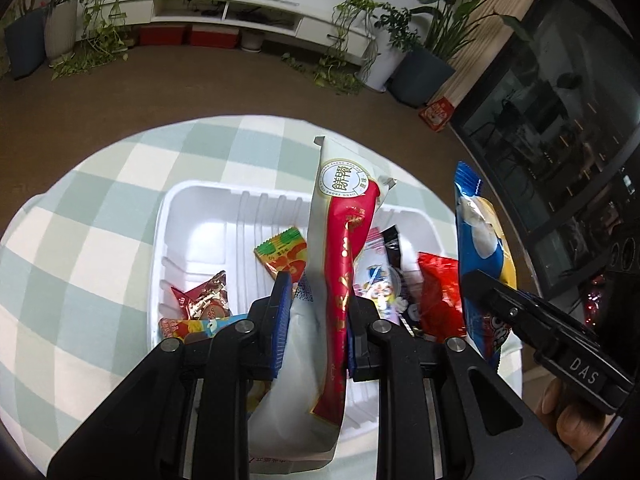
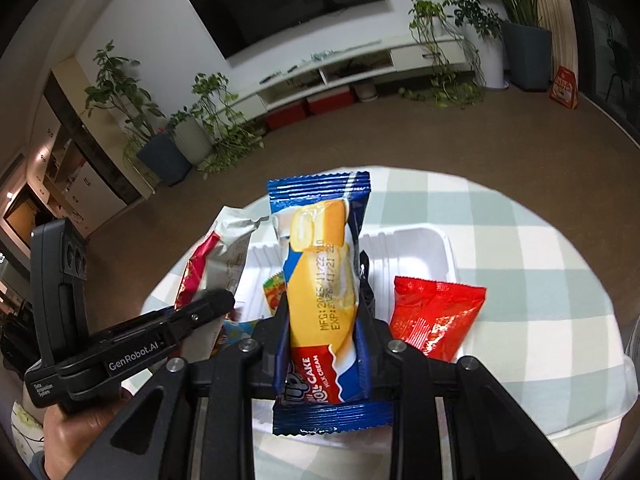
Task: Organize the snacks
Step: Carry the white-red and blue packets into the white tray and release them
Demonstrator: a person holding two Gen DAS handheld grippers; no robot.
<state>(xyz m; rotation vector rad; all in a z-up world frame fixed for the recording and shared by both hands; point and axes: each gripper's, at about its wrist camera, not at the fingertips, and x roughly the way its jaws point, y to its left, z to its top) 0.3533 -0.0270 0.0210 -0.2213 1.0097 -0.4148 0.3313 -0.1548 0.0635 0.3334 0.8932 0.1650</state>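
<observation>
My left gripper [image 1: 316, 320] is shut on a long white-and-red snack packet [image 1: 340, 240], held upright above the white foam tray [image 1: 192, 208]. Beside it, the right gripper [image 2: 324, 320] is shut on a blue-and-yellow roll cake packet [image 2: 320, 276], also over the tray [image 2: 424, 240]. That cake packet [image 1: 480, 240] and the right gripper's body [image 1: 540, 328] show at the right of the left wrist view. In the right wrist view the left gripper's body [image 2: 132, 352] and its white-and-red packet [image 2: 228, 248] sit at the left. Several small snacks lie in the tray, among them a red packet [image 2: 432, 316] and a green-orange one [image 1: 284, 252].
The tray rests on a round table with a pale green checked cloth [image 1: 100, 208]. Brown floor surrounds it. Potted plants [image 1: 424, 60], a white low cabinet [image 1: 240, 12] and a wall TV [image 2: 288, 0] stand at the back. A person's hand [image 2: 80, 432] grips the left tool.
</observation>
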